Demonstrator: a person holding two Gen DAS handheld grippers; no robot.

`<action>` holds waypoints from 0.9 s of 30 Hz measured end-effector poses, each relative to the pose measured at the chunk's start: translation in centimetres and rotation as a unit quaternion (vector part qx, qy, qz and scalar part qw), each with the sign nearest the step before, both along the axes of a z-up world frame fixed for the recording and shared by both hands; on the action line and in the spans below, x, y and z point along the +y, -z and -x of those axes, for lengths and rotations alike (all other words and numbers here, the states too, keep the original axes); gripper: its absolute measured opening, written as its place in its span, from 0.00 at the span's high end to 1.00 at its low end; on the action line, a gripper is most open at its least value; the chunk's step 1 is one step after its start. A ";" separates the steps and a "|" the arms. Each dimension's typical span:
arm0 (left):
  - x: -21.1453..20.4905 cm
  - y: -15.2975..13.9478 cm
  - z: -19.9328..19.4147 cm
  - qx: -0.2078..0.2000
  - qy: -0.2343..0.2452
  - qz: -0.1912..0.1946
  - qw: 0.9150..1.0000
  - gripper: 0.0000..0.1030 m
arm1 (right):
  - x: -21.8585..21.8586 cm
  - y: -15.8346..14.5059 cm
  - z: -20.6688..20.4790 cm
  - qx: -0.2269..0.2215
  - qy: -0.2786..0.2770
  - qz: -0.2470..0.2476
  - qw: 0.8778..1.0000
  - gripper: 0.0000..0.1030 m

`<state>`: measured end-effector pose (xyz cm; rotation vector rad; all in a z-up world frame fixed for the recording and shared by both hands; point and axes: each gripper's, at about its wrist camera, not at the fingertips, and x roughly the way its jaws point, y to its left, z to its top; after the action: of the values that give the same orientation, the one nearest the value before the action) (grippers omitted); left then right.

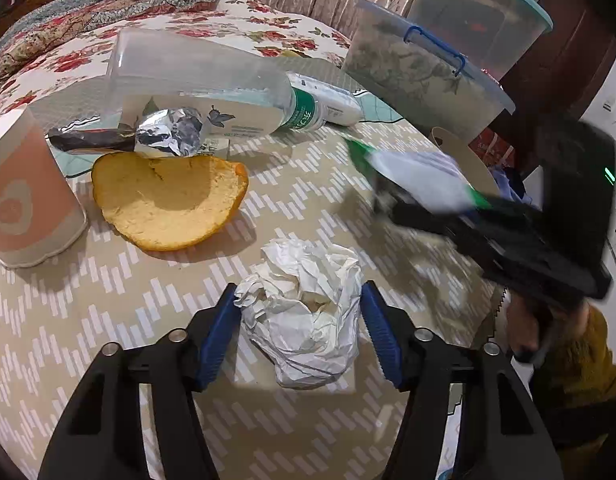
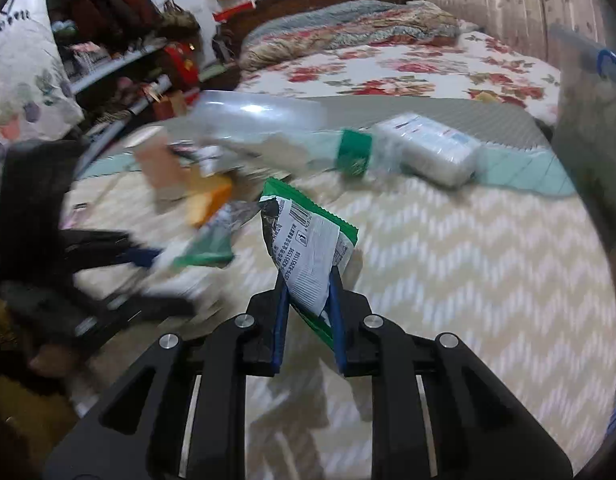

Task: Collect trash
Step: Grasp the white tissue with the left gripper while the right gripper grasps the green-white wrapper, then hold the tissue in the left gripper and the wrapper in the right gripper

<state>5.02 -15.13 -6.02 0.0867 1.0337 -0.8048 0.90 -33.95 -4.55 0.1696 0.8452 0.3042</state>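
Crumpled white paper (image 1: 304,320) sits on the counter (image 1: 108,300) between your left gripper (image 1: 302,316) pads, which press its sides. Your right gripper (image 2: 308,280) is clamped on a green-edged snack wrapper (image 2: 308,248), lifted off the counter. An orange peel (image 1: 168,200) lies near the paper

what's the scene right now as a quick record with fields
surface: table with chevron-patterned cloth
left gripper: jaws around crumpled white paper ball, pads at its sides
right gripper: jaws shut on green and white snack wrapper
trash left on table: orange peel, foil wrapper, plastic bottle
also there: pink paper cup
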 end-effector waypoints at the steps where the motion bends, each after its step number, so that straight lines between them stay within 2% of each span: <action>1: 0.1 0.0 0.2 -0.003 0.002 0.000 1.000 0.50 | 0.0 0.0 0.6 -0.001 0.004 -0.012 1.000 0.80; 4: -0.3 0.1 1.0 -0.022 0.006 -0.010 1.000 0.56 | -0.7 0.5 2.3 -0.009 0.027 -0.049 0.998 0.79; 8: -0.9 0.1 1.8 -0.047 0.007 -0.025 0.999 0.57 | -1.6 1.8 2.8 0.005 0.058 -0.078 0.995 0.79; 18: -0.1 0.0 1.6 -0.043 -0.010 -0.012 0.999 0.57 | -2.1 2.5 2.8 0.006 0.073 -0.081 0.994 0.79; 27: -0.1 0.1 1.7 -0.043 -0.010 -0.016 0.999 0.55 | -2.1 2.6 2.9 0.006 0.076 -0.080 0.994 0.79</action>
<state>3.36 -15.19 -6.12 0.1367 0.9645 -0.7610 -1.99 -36.01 -7.11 0.3833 0.8157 0.2270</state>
